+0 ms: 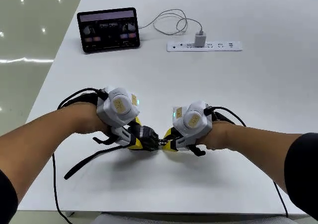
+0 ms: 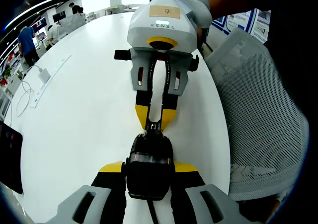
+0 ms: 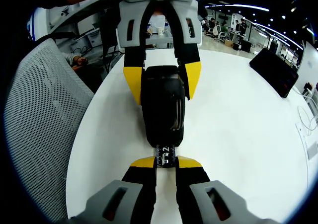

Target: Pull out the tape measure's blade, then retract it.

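Observation:
A black tape measure (image 1: 146, 136) lies between my two grippers near the table's front edge. My left gripper (image 1: 133, 140) is shut on its case (image 2: 149, 165), with yellow fingertips on both sides. My right gripper (image 1: 168, 140) faces it and is shut on the blade's end (image 3: 165, 156), where a short length with black numbers shows. In the left gripper view the right gripper (image 2: 155, 122) pinches the blade tip (image 2: 153, 126) just past the case. In the right gripper view the left gripper (image 3: 163, 82) clamps the case (image 3: 163, 105).
A tablet (image 1: 108, 29) stands at the far left of the white table (image 1: 238, 95). A white power strip (image 1: 204, 46) with a plugged charger and cable lies at the far middle. A grey mesh chair (image 2: 258, 114) sits by the table's near edge. Black cables trail from both grippers.

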Action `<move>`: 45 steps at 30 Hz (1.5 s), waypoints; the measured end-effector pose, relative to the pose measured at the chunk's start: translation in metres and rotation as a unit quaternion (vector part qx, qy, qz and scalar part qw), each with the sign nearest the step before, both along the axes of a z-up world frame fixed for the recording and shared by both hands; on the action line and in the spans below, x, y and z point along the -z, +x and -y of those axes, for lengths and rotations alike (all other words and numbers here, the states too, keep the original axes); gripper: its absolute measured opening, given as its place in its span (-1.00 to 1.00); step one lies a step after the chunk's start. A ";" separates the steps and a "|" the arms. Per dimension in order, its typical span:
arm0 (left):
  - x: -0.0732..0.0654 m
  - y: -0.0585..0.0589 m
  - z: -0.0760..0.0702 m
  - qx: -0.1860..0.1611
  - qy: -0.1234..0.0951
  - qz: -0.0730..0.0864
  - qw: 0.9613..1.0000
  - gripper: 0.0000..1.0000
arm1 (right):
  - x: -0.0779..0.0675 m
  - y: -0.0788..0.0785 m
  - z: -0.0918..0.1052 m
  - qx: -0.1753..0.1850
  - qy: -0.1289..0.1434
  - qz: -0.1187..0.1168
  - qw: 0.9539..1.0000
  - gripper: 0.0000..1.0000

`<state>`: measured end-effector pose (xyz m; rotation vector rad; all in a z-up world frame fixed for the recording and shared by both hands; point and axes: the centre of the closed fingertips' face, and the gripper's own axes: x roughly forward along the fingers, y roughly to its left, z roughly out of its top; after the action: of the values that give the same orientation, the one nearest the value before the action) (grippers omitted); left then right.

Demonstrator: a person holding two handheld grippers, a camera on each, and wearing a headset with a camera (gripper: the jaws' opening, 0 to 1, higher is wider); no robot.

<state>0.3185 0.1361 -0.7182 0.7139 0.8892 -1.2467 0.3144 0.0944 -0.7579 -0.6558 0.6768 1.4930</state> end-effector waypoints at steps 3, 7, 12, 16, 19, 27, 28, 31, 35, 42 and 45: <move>0.001 0.000 0.000 -0.001 0.000 0.000 1.000 -0.40 | 0.000 0.000 0.001 0.001 0.000 0.001 1.000 -0.82; 0.001 0.001 0.000 -0.002 -0.001 0.000 1.000 -0.40 | 0.000 0.001 0.005 0.001 -0.001 0.002 1.000 -0.82; 0.002 0.002 0.000 -0.003 -0.002 -0.001 1.000 -0.40 | 0.001 0.001 0.011 0.001 -0.001 0.003 1.000 -0.81; 0.002 0.002 0.000 -0.005 -0.002 -0.001 1.000 -0.40 | 0.001 0.002 0.014 0.002 -0.003 0.003 1.000 -0.81; 0.002 0.002 0.000 -0.006 -0.003 -0.001 1.000 -0.40 | 0.001 0.002 0.017 0.004 -0.005 0.001 1.000 -0.81; 0.002 0.002 0.001 -0.008 -0.004 -0.001 1.000 -0.40 | 0.002 0.003 0.024 0.008 -0.007 -0.001 1.000 -0.81; 0.002 0.002 0.001 -0.008 -0.004 -0.001 1.000 -0.40 | 0.002 0.003 0.025 0.009 -0.006 -0.001 1.000 -0.81; 0.002 0.002 0.001 -0.009 -0.004 -0.001 1.000 -0.40 | 0.002 0.003 0.027 0.012 -0.004 -0.003 1.000 -0.81; 0.002 0.002 0.001 -0.010 -0.005 -0.001 1.000 -0.40 | 0.002 0.004 0.031 0.011 -0.006 -0.003 1.000 -0.81; 0.002 0.002 0.002 -0.013 -0.005 -0.001 1.000 -0.40 | 0.001 0.005 0.041 0.011 -0.010 -0.003 1.000 -0.81; 0.002 0.002 0.001 -0.013 -0.004 -0.001 1.000 -0.40 | 0.001 0.005 0.042 0.012 -0.010 -0.003 1.000 -0.81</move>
<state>0.3209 0.1347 -0.7206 0.6937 0.8921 -1.2267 0.3197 0.0523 -0.7589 -0.6553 0.7026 1.4684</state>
